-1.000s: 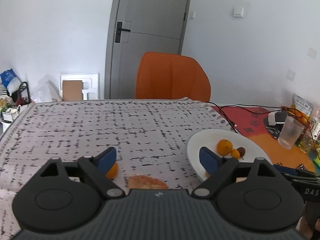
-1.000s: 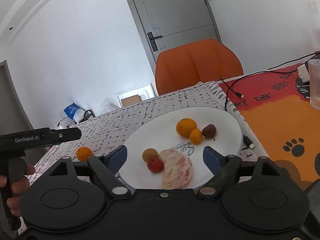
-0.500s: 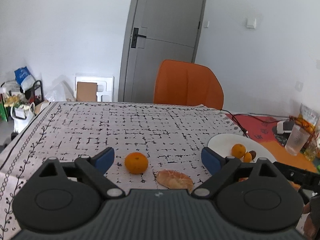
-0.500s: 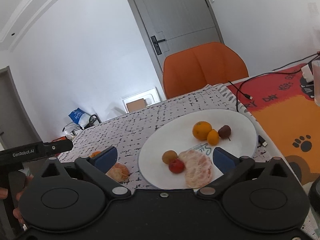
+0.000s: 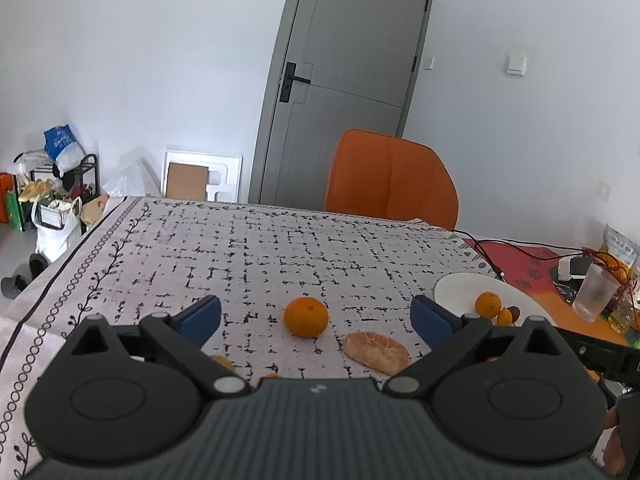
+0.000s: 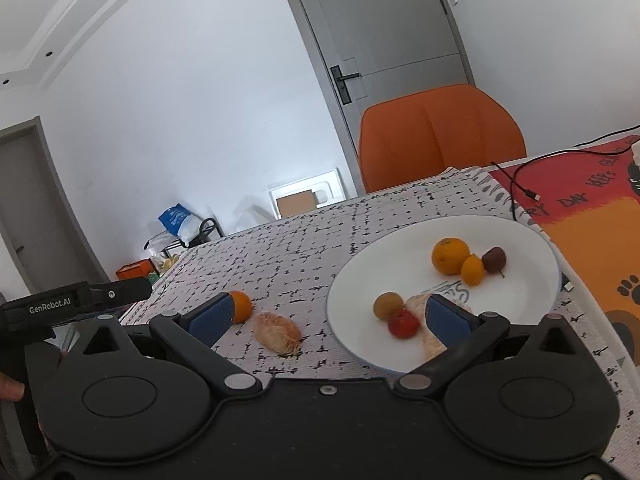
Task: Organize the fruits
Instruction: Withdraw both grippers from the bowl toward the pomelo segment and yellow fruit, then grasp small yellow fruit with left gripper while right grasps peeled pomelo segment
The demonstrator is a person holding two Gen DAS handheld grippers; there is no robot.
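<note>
While its jaws have just been opening, the left gripper [image 5: 316, 314] stands wide and empty over the patterned tablecloth [image 5: 240, 256]; the round orange tangerine [image 5: 306, 317] lies between its blue fingers, untouched, now fully in view; beside it the peeled citrus piece [image 5: 376, 352] lies slantwise; the right gripper [image 6: 328, 316], likewise spread and empty, faces the white plate [image 6: 532, 240] of fruit.

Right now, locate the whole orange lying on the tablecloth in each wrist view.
Left wrist: the whole orange sits centre, between the open fingers, left of the peeled piece.
Right wrist: low left, partly behind the left fingertip.
Shared landmark: the white plate, to its right in both.
</note>
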